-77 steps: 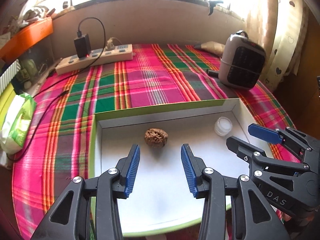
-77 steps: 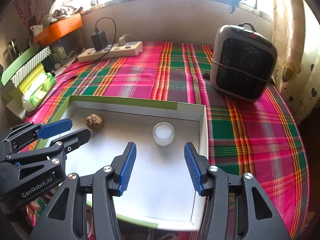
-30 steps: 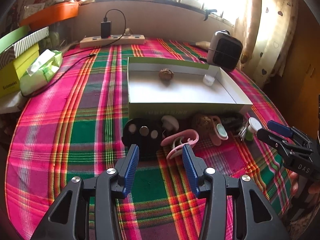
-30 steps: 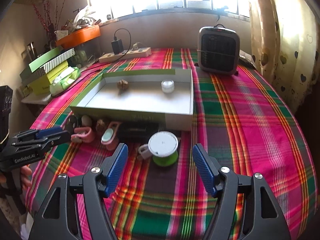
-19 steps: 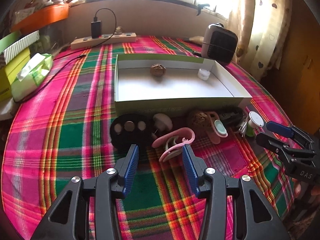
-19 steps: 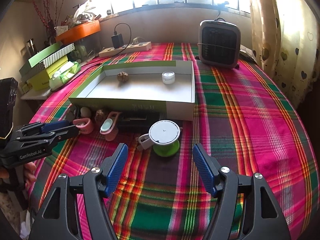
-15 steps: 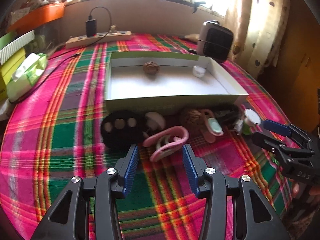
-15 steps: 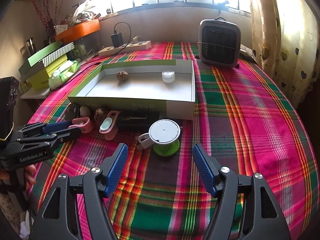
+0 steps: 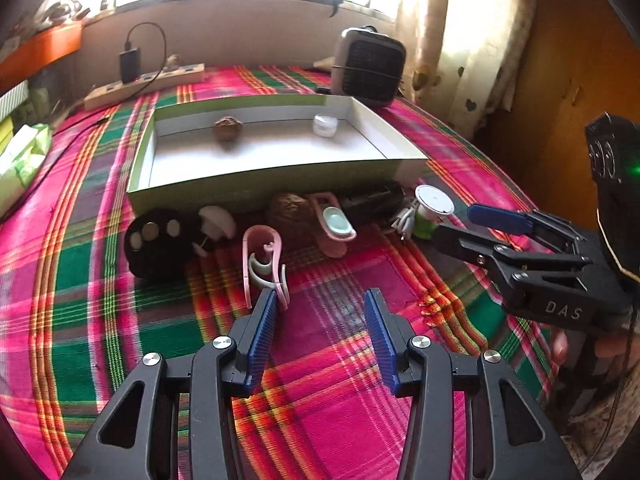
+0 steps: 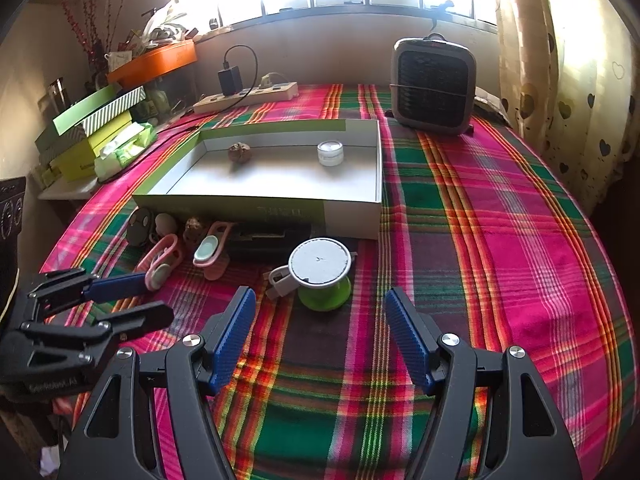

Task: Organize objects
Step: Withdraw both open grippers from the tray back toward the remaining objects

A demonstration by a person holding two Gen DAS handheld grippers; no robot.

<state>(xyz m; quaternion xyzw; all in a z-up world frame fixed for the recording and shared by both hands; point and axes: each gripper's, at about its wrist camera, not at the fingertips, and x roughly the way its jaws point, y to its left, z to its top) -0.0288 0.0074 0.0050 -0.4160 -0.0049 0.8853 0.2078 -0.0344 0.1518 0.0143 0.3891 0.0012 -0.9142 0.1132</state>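
Note:
A shallow white box with green walls (image 9: 256, 182) (image 10: 248, 204) holds a walnut (image 9: 227, 128) (image 10: 240, 151) and a small white jar (image 9: 325, 125) (image 10: 330, 153). In front of it lie a black disc with buttons (image 9: 154, 240), a white mushroom-shaped piece (image 9: 216, 222), a second walnut (image 9: 290, 212), a pink clip (image 9: 262, 264) (image 10: 160, 260), a pink holder with a pale insert (image 9: 334, 222) (image 10: 212, 250), a black item (image 9: 372, 202) and a green spool with a white top (image 9: 430, 210) (image 10: 320, 274). My left gripper (image 9: 320, 318) is open, just right of the pink clip. My right gripper (image 10: 320, 330) is open before the spool.
A grey fan heater (image 10: 434, 84) stands at the back right. A power strip with a black charger (image 10: 244, 94) lies along the back wall. Stacked boxes and a green tissue pack (image 10: 124, 144) sit at the left. The plaid cloth (image 10: 500, 240) covers the table.
Both grippers left the box and pulled back to the table's front edge. In the last half second the left one turned right and moved closer to the pink clip; the right one neared the spool.

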